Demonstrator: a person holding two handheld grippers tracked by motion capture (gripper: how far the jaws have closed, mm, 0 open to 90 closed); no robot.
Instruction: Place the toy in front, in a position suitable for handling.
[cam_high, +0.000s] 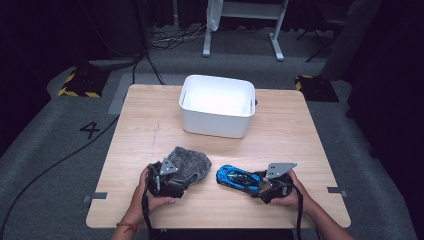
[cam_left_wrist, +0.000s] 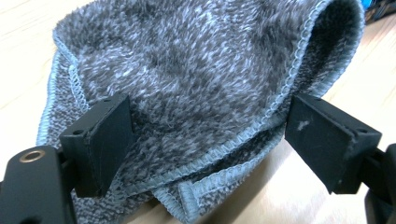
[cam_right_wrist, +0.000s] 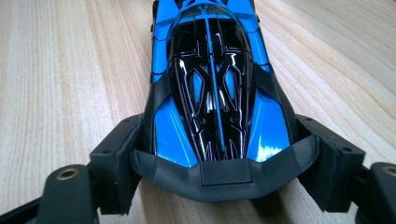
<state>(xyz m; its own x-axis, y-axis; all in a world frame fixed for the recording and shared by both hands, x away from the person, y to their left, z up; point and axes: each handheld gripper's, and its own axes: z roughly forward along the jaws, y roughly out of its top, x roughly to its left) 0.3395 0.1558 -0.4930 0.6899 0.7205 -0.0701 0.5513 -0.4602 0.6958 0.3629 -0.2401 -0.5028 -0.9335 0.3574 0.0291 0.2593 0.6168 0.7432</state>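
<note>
So right now I've got one thing lined up per hand. My right gripper (cam_high: 257, 181) is on the tail end of the blue toy car (cam_high: 237, 177), which sits on the counter (cam_high: 280, 135) near my edge, nose pointing away from me and off to the left. From the right gripper view the jaws are up against both sides of the car (cam_right_wrist: 212, 88) at the rear wing, and I'd call that a grip on the car, or as good as one. Grabbing it across the narrow rear makes sense, since the body is flat-sided there and won't squirm out.

My left gripper (cam_high: 172, 181) is at the near edge of the grey fuzzy cloth (cam_high: 190, 162), which is bunched in a heap just left of the car and not touching it as far as I can tell. Jaws there are spread wide and unclenched. I reckon I'm aiming for a folded hem so I get a proper bite of fabric.

The white bin (cam_high: 217, 105) sits at the far side of the counter, well apart from both, and looks empty; my guess is that's where both go.

View differences: the high view gives the whole layout and the bin. The left gripper view shows the cloth (cam_left_wrist: 196, 79) doubled over with its stitched edge running between the jaws, pads clear of it. The right gripper view shows the contact at the wing.
</note>
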